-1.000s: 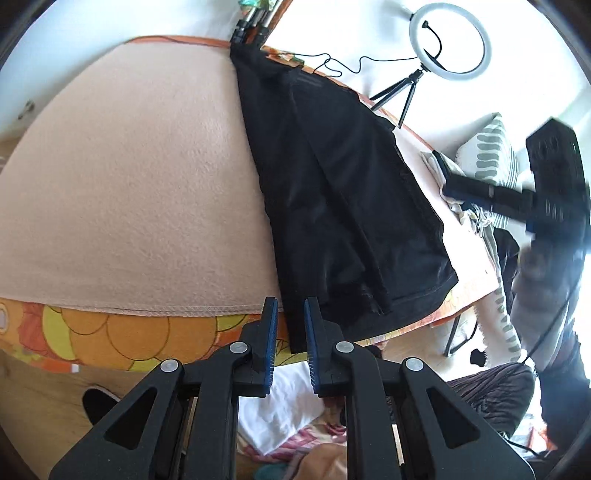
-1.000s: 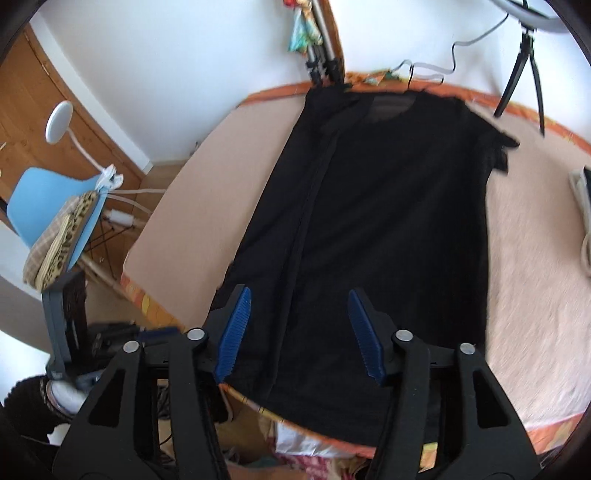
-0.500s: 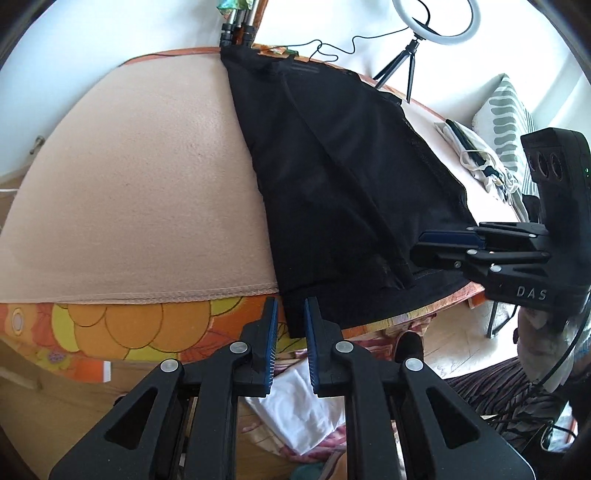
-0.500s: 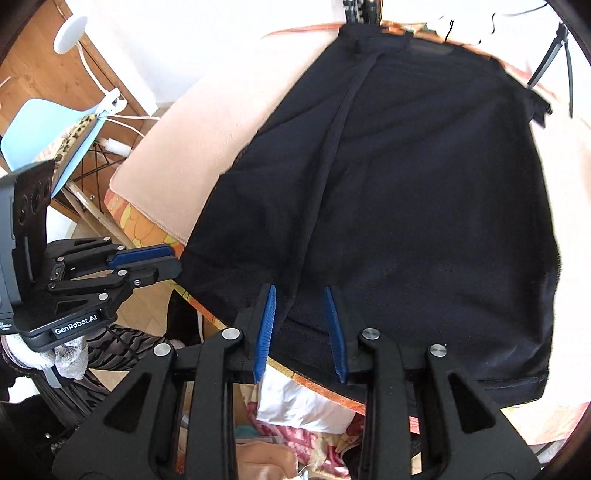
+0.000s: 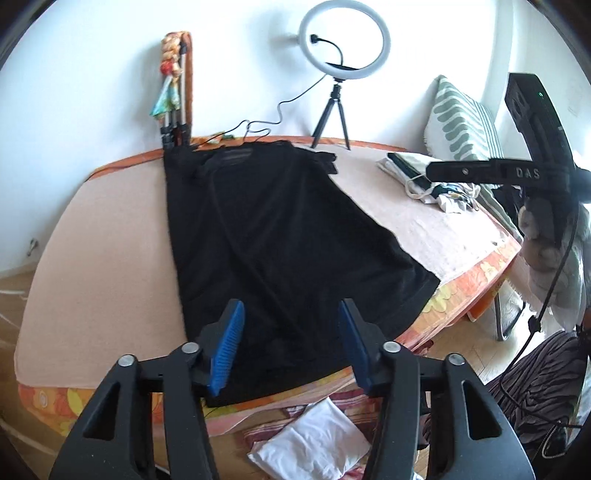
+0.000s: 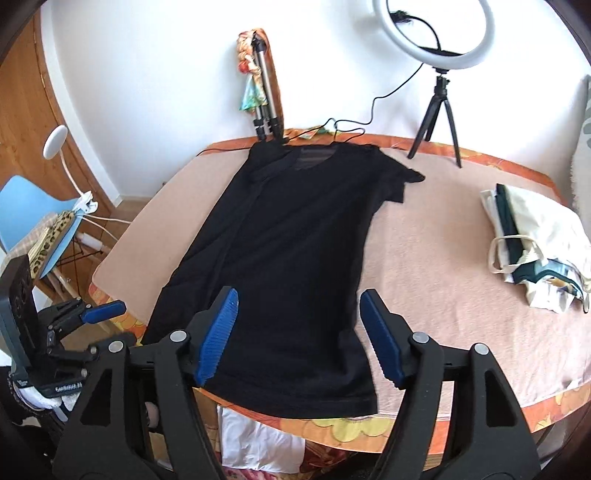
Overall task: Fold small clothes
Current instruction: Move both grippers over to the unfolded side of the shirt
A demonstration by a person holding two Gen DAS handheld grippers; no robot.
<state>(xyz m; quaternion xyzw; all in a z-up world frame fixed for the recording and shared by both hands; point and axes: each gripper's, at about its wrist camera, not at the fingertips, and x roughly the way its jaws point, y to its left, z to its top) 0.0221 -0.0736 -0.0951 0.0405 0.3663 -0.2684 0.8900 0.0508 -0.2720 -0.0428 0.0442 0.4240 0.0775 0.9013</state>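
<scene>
- A cream tote bag (image 6: 535,221) lies on the right side of the table (image 6: 461,266), well apart from the shirt; dark and white fabric pokes from its mouth, and what else is inside cannot be told.
- The black T-shirt (image 6: 295,240) lies flat on the peach cloth that covers the table, neckline at the far edge by the wall, hem at the near edge and hanging slightly over it.
- Its left side is folded in, making a long crease from collar to hem; one short sleeve sticks out on the right.
- The left gripper (image 5: 291,341) hovers above the hem; its jaws have just been opening and stand moderately apart, with nothing between the blue pads.
- The right gripper (image 6: 299,334) hangs over the hem as well; its jaws have just been opening and stand wide, gripping nothing.
- A ring light (image 6: 436,33) on a small tripod stands at the far edge.
</scene>
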